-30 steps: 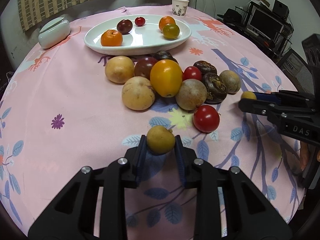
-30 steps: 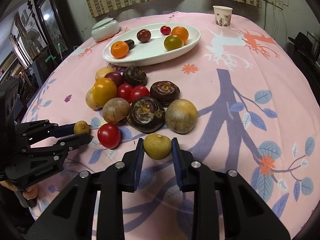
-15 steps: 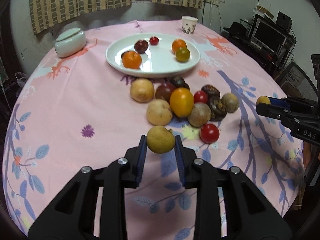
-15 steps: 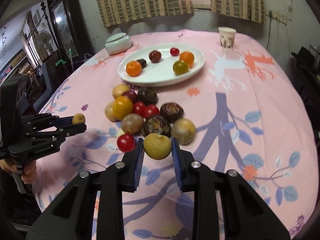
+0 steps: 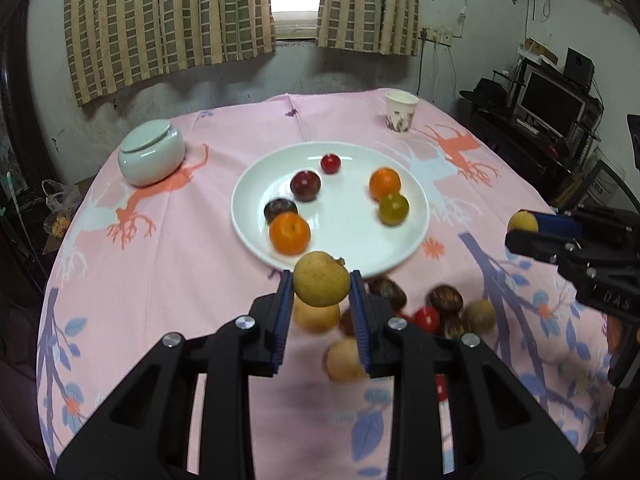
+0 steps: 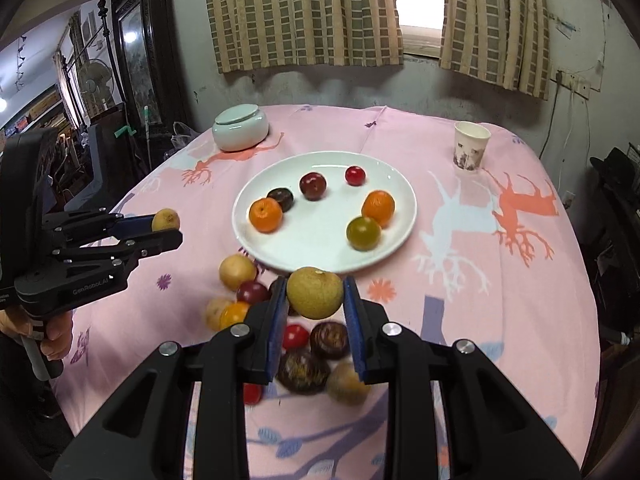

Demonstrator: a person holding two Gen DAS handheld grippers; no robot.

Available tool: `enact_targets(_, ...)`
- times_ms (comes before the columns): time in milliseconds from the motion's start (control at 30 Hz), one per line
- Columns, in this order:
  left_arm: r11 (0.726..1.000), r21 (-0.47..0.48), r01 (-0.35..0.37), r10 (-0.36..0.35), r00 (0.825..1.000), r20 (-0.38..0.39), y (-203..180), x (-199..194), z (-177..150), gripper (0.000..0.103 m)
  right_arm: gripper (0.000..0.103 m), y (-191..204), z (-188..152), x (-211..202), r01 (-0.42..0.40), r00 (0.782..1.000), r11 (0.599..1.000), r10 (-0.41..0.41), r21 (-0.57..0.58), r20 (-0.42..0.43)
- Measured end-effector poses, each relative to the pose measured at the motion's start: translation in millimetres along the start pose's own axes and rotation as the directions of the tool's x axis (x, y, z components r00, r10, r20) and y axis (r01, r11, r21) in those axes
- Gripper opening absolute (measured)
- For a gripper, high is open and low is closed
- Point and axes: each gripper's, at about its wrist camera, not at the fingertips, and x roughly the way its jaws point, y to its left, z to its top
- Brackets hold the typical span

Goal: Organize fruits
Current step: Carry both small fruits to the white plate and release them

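- Fruits are the matter in hand: a tan longan-like fruit (image 5: 320, 283) is clamped between the blue pads of the left tongs (image 5: 320, 286), and a second tan fruit (image 6: 315, 293) is clamped the same way in the right tongs (image 6: 316, 294); both are held clear above the table.
- Each held fruit is judged light, firm-shelled and round, so it is best pinched across its widest part, as it is now; a grip nearer an end would likely let it squirt out.
- Just below and behind both tongs, a loose pile of fruit (image 6: 308, 344) is seen on the cloth: pale, yellow, red and dark wrinkled pieces, some blurred.
- Just ahead of the tongs lies a white plate (image 5: 404, 240), on which two orange fruits, a green one, a small red one and two dark ones are already set.
- Rolling on the smooth plate is judged likely, so a low release would be wanted.
- Farther off, a lidded white jar (image 5: 152, 152) and a paper cup (image 5: 401, 112) stand on the pink printed tablecloth (image 5: 160, 280).
- Beyond the table, checked curtains (image 6: 304, 12) hang at a bright window.
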Motion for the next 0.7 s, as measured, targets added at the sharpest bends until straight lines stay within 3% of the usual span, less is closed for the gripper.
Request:
enact_targets(200, 1.000, -0.022, 0.020, -0.021, 0.998, -0.062, 7, 59, 38, 0.028, 0.028, -8, 25, 62, -0.033, 0.997, 0.999, 0.034, 0.023, -0.073)
enact_targets(367, 0.997, -0.031, 0.071, -0.075, 0.989, -0.127, -3, 105, 48, 0.028, 0.028, -10, 26, 112, -0.041, 0.987, 0.999, 0.044, 0.023, -0.157)
enact_targets(533, 0.997, -0.067, 0.039, -0.050, 0.982, -0.185, -7, 143, 51, 0.029, 0.029, -22, 18, 138, -0.025, 0.978, 0.999, 0.033, 0.039, -0.205)
enact_targets(600, 0.997, -0.077, 0.020, -0.034, 0.982, -0.187, -6, 146, 49, 0.044, 0.031, -28, 15, 138, -0.030, 0.977, 0.997, 0.043, 0.067, -0.207)
enact_targets(667, 0.997, -0.076, 0.017, -0.030, 0.985, -0.168, -7, 141, 48, 0.057, 0.047, -31, 15, 128, -0.047, 0.982, 0.995, 0.062, 0.089, -0.177)
enact_targets(700, 0.998, -0.067, 0.005, -0.016, 0.987, -0.160, -7, 137, 47, 0.058, 0.054, -32, 15, 124, -0.048, 0.984, 0.994, 0.064, 0.097, -0.164)
